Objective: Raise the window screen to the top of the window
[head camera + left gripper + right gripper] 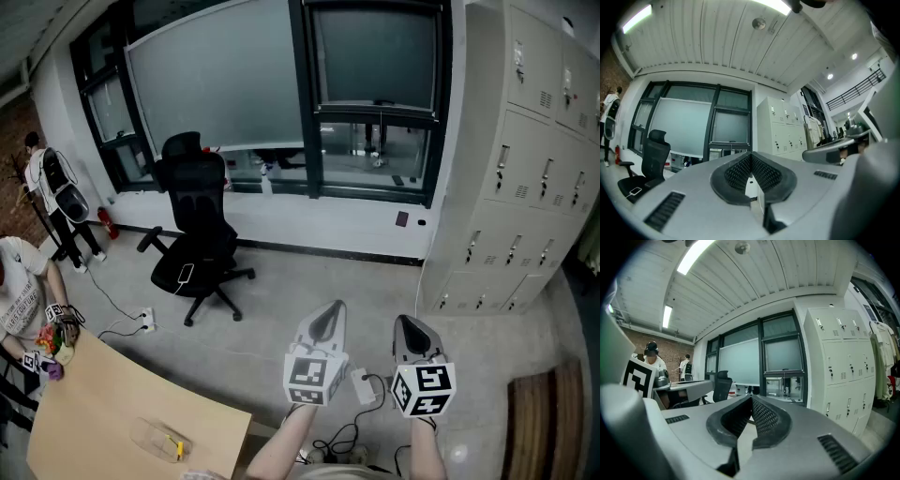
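Note:
The window's narrow right pane carries a grey screen (375, 58) that covers its upper half, and a thin pull cord (381, 124) hangs from the screen's bottom bar. A wider screen (220, 80) covers the left pane. Both grippers are low in the head view, well short of the window and above the floor. My left gripper (335, 307) is shut with nothing between its jaws, and so is my right gripper (402, 322). The left gripper view shows shut jaws (751, 155) aimed at the screen (731, 125). The right gripper view shows shut jaws (751, 398) below the same screen (783, 355).
A black office chair (197, 234) with a phone on its seat stands left of the window. Grey lockers (525, 169) line the right wall. A wooden table (112, 412) is at the lower left with a seated person (23, 291) beside it. Cables (361, 386) lie on the floor under the grippers.

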Tool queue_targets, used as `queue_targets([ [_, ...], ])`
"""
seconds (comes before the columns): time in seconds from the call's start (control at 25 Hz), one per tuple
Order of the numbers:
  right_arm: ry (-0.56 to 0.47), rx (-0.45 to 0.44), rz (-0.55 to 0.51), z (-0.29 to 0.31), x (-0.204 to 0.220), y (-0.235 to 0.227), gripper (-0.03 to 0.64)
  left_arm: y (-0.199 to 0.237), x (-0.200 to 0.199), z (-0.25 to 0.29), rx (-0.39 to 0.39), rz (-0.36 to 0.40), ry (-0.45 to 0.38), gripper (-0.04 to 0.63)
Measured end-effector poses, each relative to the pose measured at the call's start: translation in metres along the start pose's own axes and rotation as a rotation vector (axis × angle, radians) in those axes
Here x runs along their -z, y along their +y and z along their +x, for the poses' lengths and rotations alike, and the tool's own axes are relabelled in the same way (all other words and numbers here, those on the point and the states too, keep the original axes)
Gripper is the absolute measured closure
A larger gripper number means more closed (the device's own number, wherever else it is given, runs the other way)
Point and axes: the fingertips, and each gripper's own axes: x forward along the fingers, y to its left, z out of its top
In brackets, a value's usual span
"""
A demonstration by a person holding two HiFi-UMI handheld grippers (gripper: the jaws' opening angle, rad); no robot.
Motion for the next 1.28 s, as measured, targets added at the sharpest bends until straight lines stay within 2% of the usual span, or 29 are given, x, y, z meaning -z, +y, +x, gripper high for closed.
queue_targets([
  [0.36, -0.007, -0.015, 0.033, -0.004, 0.004, -0.019, 0.612, -0.016, 0.022, -0.003, 0.036, -0.019, 0.035, 0.592],
  [0.56, 0.044, -0.058, 0.073, -0.013, 0.041, -0.048, 0.612, -0.028, 0.05, 0.011, 0.055, 0.018, 0.09, 0.592],
  [0.68, 0.076, -0.068, 0.101, -0.015, 0.061, -0.069, 0.611, -0.032, 0.057, 0.024, 0.051, 0.041, 0.091, 0.592],
  [0.8, 0.105, -0.073, 0.114, -0.004, 0.073, -0.084, 0.612, -0.03, 0.061, 0.039, 0.027, 0.029, 0.081, 0.592],
  [0.92, 0.117, -0.087, 0.114, 0.021, 0.075, -0.091, 0.612, -0.016, 0.07, 0.059, -0.008, -0.013, 0.094, 0.592],
  [1.04, 0.116, -0.073, 0.106, 0.065, 0.07, -0.114, 0.612, 0.0, 0.08, 0.103, -0.028, -0.055, 0.09, 0.592],
  [1.16, 0.103, -0.07, 0.116, 0.133, 0.064, -0.138, 0.612, 0.03, 0.09, 0.162, -0.046, -0.058, 0.074, 0.592],
  [1.28, 0.08, -0.075, 0.103, 0.207, 0.046, -0.141, 0.612, 0.079, 0.087, 0.215, -0.058, -0.06, 0.051, 0.592],
])
